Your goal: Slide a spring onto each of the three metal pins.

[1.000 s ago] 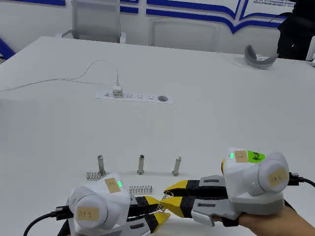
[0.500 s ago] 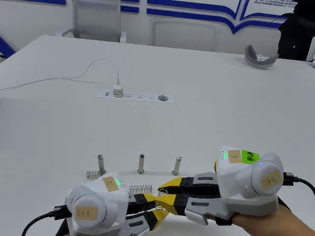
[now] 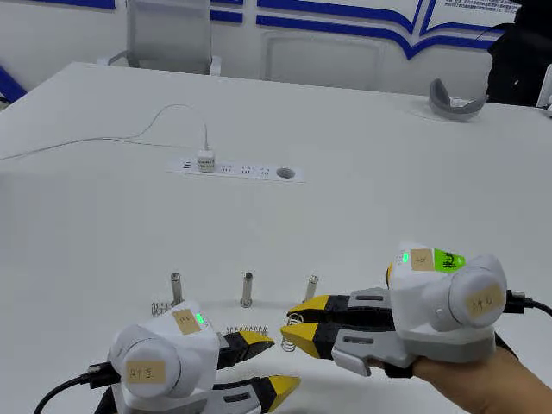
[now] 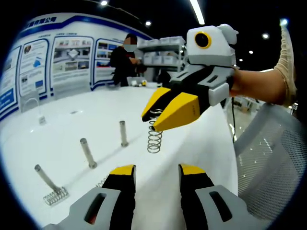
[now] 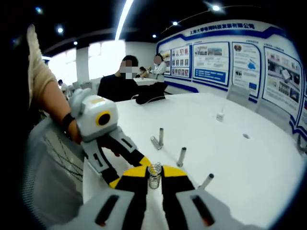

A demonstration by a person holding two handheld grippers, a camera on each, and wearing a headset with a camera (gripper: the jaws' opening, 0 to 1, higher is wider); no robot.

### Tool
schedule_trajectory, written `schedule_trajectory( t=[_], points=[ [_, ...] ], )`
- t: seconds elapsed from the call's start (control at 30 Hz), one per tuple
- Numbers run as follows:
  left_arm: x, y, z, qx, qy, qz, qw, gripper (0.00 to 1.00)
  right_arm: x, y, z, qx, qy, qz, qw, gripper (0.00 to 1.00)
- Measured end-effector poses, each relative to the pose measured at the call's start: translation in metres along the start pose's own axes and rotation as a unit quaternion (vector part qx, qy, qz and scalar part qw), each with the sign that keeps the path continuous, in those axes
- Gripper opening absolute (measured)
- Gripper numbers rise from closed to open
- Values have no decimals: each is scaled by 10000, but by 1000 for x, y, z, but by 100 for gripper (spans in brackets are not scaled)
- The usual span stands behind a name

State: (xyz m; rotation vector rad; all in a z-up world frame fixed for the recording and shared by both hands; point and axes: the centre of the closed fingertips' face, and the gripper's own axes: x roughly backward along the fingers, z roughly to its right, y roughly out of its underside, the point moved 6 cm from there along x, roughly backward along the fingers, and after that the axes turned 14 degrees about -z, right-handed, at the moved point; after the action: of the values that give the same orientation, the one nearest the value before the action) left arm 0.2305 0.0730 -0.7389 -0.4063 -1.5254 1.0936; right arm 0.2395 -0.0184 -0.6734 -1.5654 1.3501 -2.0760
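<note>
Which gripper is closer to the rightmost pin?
Right. The right gripper, shut on a spring, is just in front of the rightmost pin; the left gripper, open, sits farther back and left.

Three pins (image 3: 247, 289) in a row, power strip (image 3: 233, 170) behind them

Tan tape labels (image 3: 147, 373) with handwritten marks sit on the white housing of the left gripper (image 3: 280, 360), lower left of the head view. Similar tape tags (image 3: 483, 302) sit on the right gripper (image 3: 289, 321), lower right. The pen strokes are too small to read. A green sticker (image 3: 448, 260) on the right gripper carries a dark scrawl, also illegible. At upper right of the right gripper view, a blue wall banner (image 5: 225, 27) bears white Chinese characters, seemingly ending 有限公司. The posters (image 5: 215, 62) beneath hold unreadable fine print. At upper left of the left gripper view, a blue band (image 4: 48, 21) shows 限公司.
</note>
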Motion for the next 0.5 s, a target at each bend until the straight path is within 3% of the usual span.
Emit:
schedule_trajectory(
  t=[0.5],
  points=[
    [4,-1,-9,92,-228,57,9997,60,20,-19,52,-26,730,158,9972,12]
  ],
)
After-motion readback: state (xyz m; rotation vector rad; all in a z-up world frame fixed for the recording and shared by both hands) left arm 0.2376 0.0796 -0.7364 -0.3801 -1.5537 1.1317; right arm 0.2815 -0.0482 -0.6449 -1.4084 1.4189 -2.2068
